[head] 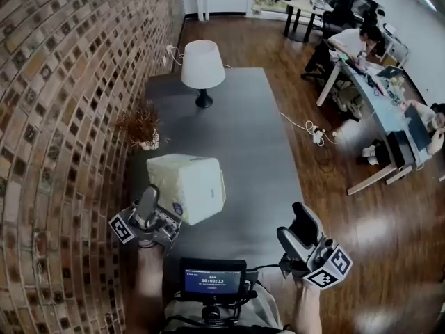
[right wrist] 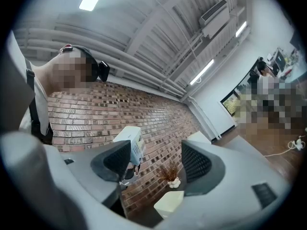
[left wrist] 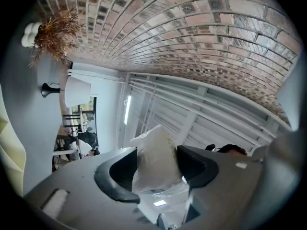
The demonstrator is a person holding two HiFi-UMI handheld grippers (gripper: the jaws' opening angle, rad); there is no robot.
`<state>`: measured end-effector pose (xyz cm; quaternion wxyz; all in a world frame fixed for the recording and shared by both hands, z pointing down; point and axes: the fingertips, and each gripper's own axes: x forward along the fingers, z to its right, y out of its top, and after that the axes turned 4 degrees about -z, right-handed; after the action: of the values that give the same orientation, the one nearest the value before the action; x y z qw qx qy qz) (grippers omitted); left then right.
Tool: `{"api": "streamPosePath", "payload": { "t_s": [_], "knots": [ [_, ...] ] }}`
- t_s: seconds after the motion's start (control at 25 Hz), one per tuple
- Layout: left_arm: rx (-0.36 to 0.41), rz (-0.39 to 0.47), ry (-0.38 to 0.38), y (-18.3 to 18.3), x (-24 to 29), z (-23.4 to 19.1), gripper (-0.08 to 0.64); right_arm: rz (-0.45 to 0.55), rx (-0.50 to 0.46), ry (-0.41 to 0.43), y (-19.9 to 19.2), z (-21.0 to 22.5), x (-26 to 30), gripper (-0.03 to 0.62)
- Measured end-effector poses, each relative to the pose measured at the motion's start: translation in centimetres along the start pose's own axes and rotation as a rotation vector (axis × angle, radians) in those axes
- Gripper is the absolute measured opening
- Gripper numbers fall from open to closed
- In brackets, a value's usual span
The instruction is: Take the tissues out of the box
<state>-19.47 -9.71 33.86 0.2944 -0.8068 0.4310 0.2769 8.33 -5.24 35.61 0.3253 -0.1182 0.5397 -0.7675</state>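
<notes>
At eight o'clock of the box (head: pixel 188 186), left gripper (head: pixel 147 202) sits half-closed on light, soft, tear-prone tissue (left wrist: pixel 153 152), best pinched bunched; right gripper (head: pixel 299 228) gapes empty.

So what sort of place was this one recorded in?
Likely an open-plan office or studio: a brick wall beside a dark table with a lamp, and across the wood floor, desks where people sit working.

The tissue box (head: pixel 198 176) wore pale cream, the tissue pack (left wrist: pixel 156 157) translucent white, the table (head: pixel 257 152) dark grey; the lamp (head: pixel 202 65) was white-shaded, the brick wall (head: pixel 62 103) mottled red-brown.
</notes>
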Motion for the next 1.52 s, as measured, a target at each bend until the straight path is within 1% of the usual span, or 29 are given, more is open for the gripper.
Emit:
{"api": "streamPosePath", "payload": {
  "t_s": [0.24,0.32,0.48,1.08,1.52],
  "knots": [
    [-0.081,0.045,-0.030,-0.4,-0.2,-0.9,0.239,-0.002,0.001,0.001,-0.1,-0.1,0.4,0.328],
    [-0.098,0.063,-0.027,-0.5,-0.7,-1.3,0.236,-0.004,0.006,-0.006,-0.3,0.1,0.3,0.328],
    [-0.095,0.080,-0.010,0.0,-1.4,-1.6,0.235,-0.011,0.003,-0.018,-0.4,0.3,0.0,0.328],
    [-0.083,0.109,-0.002,0.9,-2.3,-1.4,0.230,-0.048,0.000,-0.039,-1.4,0.8,0.2,0.327],
    [-0.096,0.121,-0.023,0.9,-2.1,-1.1,0.216,-0.056,0.005,-0.031,-1.7,0.7,0.4,0.327]
  ]
}}
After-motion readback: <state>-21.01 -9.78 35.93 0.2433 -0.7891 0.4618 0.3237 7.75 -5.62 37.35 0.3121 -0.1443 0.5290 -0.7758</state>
